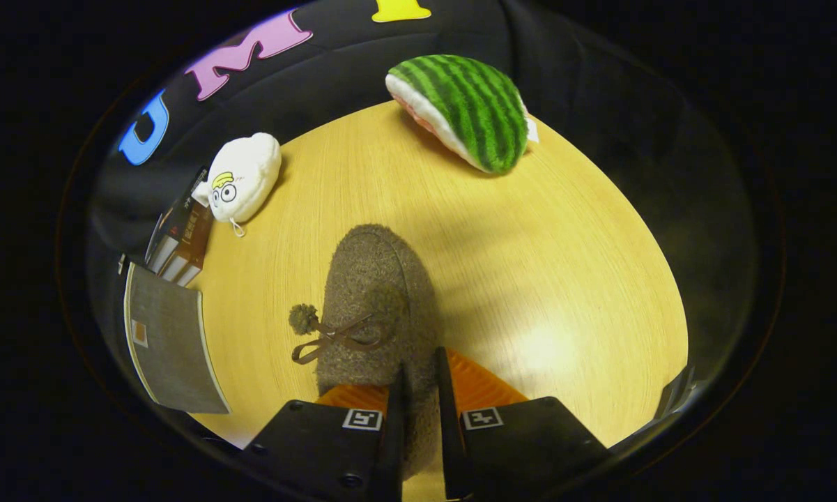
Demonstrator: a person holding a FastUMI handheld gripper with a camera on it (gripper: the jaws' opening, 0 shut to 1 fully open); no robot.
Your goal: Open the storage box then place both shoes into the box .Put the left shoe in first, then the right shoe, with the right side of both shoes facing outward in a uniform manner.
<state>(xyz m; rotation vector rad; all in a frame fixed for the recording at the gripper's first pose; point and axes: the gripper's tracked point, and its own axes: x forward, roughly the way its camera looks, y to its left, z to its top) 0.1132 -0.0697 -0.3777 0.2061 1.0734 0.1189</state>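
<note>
Heel end of the fuzzy grey-brown slipper shoe [376,293] is hidden behind my gripper [419,376], so can't see the rear part. Fingers nearly closed w/ narrow gap, both pressing on a strip of the shoe's back edge between them. Shoe's long axis runs straight ahead from the fingers, toe pointing away, bow w/ pom-pom on top. It sits over the round yellow wooden table [530,244]. Beyond it: green striped watermelon plush [467,111], white cartoon-face plush [244,174]. Grey flat panel [167,341] at table's left, partly cut off, can't ID.
</note>
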